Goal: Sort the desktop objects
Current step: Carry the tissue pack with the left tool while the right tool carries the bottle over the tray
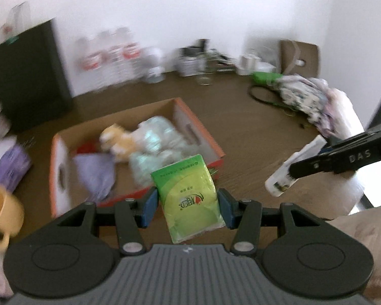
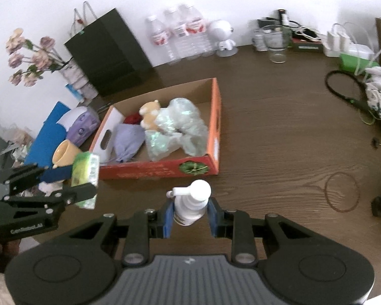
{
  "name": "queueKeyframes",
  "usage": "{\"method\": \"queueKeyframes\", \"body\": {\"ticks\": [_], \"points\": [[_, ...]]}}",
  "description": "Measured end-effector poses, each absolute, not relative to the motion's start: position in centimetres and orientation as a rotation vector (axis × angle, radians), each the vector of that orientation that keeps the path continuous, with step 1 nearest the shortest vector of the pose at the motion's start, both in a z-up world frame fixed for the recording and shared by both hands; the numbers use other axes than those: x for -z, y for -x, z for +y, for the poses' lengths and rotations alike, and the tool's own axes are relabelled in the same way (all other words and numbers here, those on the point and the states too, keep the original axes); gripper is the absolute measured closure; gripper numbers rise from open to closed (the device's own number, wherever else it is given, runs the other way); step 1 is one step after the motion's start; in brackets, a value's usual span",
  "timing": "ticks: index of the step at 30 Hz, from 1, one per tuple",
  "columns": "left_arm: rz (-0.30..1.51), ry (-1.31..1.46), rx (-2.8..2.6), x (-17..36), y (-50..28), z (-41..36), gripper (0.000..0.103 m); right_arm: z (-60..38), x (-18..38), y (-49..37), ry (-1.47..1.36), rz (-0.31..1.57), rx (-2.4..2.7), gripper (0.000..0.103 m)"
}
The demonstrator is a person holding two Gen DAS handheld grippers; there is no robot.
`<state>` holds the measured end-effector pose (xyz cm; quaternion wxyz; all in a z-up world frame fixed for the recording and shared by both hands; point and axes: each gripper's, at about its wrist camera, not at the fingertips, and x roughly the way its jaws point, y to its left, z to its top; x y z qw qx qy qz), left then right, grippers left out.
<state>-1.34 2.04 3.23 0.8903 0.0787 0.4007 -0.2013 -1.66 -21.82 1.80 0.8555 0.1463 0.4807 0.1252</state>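
Observation:
My left gripper (image 1: pixel 188 204) is shut on a green tissue pack (image 1: pixel 190 198), held just in front of the orange cardboard box (image 1: pixel 216 139); it also shows in the right wrist view (image 2: pixel 85 175), left of the box (image 2: pixel 216 117). My right gripper (image 2: pixel 190 212) is shut on a white pump bottle (image 2: pixel 191 203), above the table in front of the box. The bottle also shows in the left wrist view (image 1: pixel 292 167). The box holds a plush toy (image 2: pixel 149 113), crumpled bags (image 2: pixel 180 124) and a purple pouch (image 2: pixel 128 139).
A yellow mug (image 2: pixel 63 153), a purple tissue roll (image 2: pixel 81 127) and a blue folder (image 2: pixel 48 134) lie left of the box. A black bag (image 2: pixel 109 50), water bottles (image 2: pixel 180 33), a glass (image 2: pixel 276 43) and cables (image 2: pixel 343 89) stand along the back and right.

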Motion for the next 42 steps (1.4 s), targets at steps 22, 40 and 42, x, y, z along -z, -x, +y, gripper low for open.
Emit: {"method": "queueKeyframes", "body": {"ticks": [22,40,42], "points": [[0.860,0.004,0.210,-3.0,1.0,8.3,0.051,-16.6,-1.7,-2.8,-0.253,1.038,-0.432,0.076],[0.832,0.000,0.232,-3.0,-6.4,7.6,0.051,-15.6,-1.7,-9.8,-0.269,1.041,-0.457,0.076],[0.827,-0.002,0.238,-3.0,-7.4,7.4,0.051,-15.4,-1.6,-10.9,-0.273,1.034,-0.455,0.076]]}}
